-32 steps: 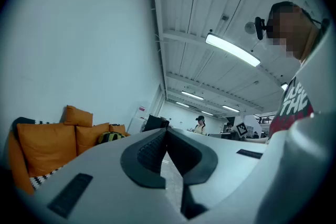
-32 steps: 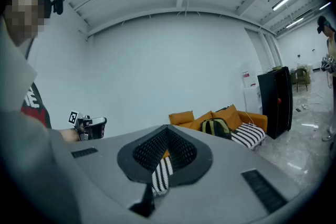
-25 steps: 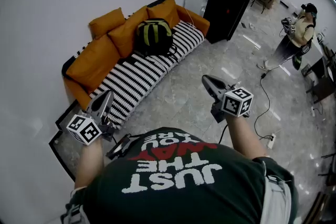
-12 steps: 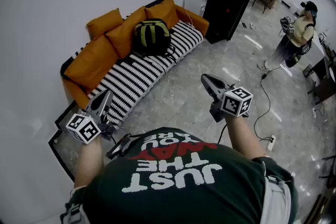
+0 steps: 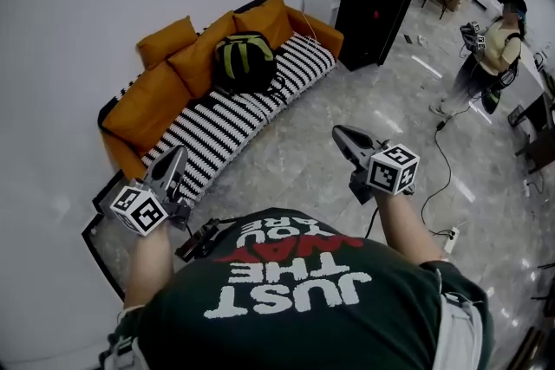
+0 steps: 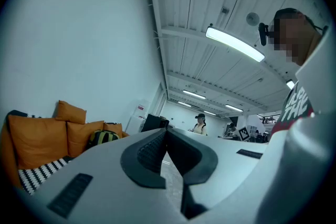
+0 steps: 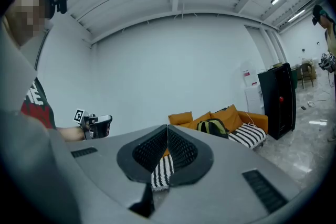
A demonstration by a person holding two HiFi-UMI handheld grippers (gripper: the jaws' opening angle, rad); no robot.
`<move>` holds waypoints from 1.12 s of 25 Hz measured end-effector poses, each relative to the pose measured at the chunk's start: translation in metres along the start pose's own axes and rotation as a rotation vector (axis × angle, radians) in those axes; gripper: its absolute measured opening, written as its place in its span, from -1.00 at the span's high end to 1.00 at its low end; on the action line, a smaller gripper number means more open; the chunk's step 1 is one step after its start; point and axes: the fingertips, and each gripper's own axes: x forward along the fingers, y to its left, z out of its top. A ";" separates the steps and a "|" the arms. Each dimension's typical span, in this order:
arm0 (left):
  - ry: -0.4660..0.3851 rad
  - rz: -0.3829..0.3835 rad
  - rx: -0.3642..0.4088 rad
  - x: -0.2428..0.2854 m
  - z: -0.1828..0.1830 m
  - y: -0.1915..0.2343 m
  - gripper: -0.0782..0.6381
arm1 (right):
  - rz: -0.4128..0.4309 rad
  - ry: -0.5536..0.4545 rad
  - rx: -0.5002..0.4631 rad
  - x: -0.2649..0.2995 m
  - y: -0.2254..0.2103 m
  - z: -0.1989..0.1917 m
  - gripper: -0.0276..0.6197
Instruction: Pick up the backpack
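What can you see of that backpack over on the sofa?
The backpack is black with yellow-green panels, made of soft fabric by the look, and rounded as if filled. It sits upright on the black-and-white striped seat of the sofa, its back leaning on the orange cushions. Nothing else touches it.
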 end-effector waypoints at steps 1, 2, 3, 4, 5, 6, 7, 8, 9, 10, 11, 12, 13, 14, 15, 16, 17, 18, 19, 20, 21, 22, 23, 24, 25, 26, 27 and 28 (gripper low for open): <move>0.007 -0.003 0.004 0.005 -0.001 -0.002 0.75 | 0.001 0.000 0.002 -0.001 -0.004 0.000 0.82; 0.014 -0.004 0.003 0.010 -0.002 -0.001 0.75 | 0.001 0.001 0.007 0.000 -0.008 -0.001 0.82; 0.021 -0.003 -0.002 0.015 -0.002 0.002 0.75 | -0.001 0.003 0.014 0.003 -0.012 -0.002 0.82; 0.027 -0.004 -0.006 0.019 -0.002 0.006 0.75 | -0.003 0.008 0.020 0.008 -0.016 -0.003 0.82; 0.033 -0.006 -0.009 0.023 -0.001 0.011 0.75 | -0.005 0.013 0.026 0.013 -0.018 -0.004 0.82; 0.037 -0.008 -0.010 0.027 0.000 0.017 0.75 | -0.007 0.019 0.030 0.018 -0.021 -0.005 0.82; 0.039 -0.010 -0.013 0.030 0.001 0.024 0.75 | -0.009 0.024 0.032 0.024 -0.023 -0.006 0.82; 0.040 -0.013 -0.017 0.034 0.001 0.031 0.75 | -0.012 0.029 0.034 0.030 -0.025 -0.006 0.82; 0.040 -0.020 -0.021 0.039 0.002 0.040 0.75 | -0.017 0.033 0.034 0.037 -0.028 -0.006 0.82; 0.041 -0.028 -0.027 0.045 0.002 0.049 0.75 | -0.025 0.037 0.034 0.045 -0.031 -0.006 0.82; 0.043 -0.037 -0.034 0.051 0.001 0.061 0.75 | -0.034 0.042 0.033 0.054 -0.034 -0.006 0.82; 0.046 -0.049 -0.041 0.058 0.001 0.073 0.75 | -0.045 0.047 0.031 0.065 -0.037 -0.006 0.82; 0.050 -0.063 -0.046 0.066 0.001 0.088 0.75 | -0.057 0.052 0.028 0.077 -0.040 -0.005 0.82; 0.053 -0.080 -0.050 0.075 0.001 0.104 0.75 | -0.070 0.056 0.025 0.091 -0.043 -0.004 0.82; 0.056 -0.097 -0.055 0.084 0.002 0.122 0.75 | -0.085 0.058 0.021 0.107 -0.047 -0.002 0.82; 0.058 -0.112 -0.063 0.094 0.006 0.142 0.75 | -0.101 0.056 0.019 0.124 -0.050 0.002 0.82; 0.059 -0.127 -0.072 0.104 0.011 0.163 0.75 | -0.116 0.052 0.019 0.143 -0.053 0.007 0.82; 0.061 -0.142 -0.081 0.115 0.018 0.184 0.75 | -0.130 0.047 0.024 0.163 -0.055 0.013 0.82; 0.065 -0.158 -0.087 0.126 0.026 0.205 0.75 | -0.142 0.041 0.031 0.184 -0.056 0.020 0.82; 0.069 -0.174 -0.087 0.136 0.037 0.224 0.75 | -0.150 0.035 0.038 0.205 -0.057 0.029 0.82; 0.072 -0.190 -0.080 0.146 0.047 0.242 0.75 | -0.156 0.030 0.041 0.225 -0.057 0.038 0.82; 0.076 -0.204 -0.071 0.154 0.058 0.259 0.75 | -0.160 0.028 0.039 0.246 -0.057 0.048 0.82; 0.080 -0.215 -0.063 0.161 0.067 0.276 0.75 | -0.164 0.026 0.033 0.265 -0.057 0.056 0.82; 0.083 -0.221 -0.058 0.166 0.075 0.293 0.75 | -0.168 0.025 0.025 0.285 -0.057 0.065 0.82; 0.085 -0.225 -0.058 0.172 0.082 0.310 0.75 | -0.172 0.025 0.016 0.303 -0.056 0.072 0.82; 0.087 -0.228 -0.065 0.176 0.086 0.326 0.75 | -0.174 0.027 0.006 0.319 -0.056 0.077 0.82; 0.089 -0.231 -0.075 0.180 0.089 0.340 0.75 | -0.177 0.031 -0.001 0.333 -0.055 0.082 0.82; 0.092 -0.234 -0.085 0.184 0.091 0.353 0.75 | -0.181 0.036 -0.005 0.345 -0.056 0.085 0.82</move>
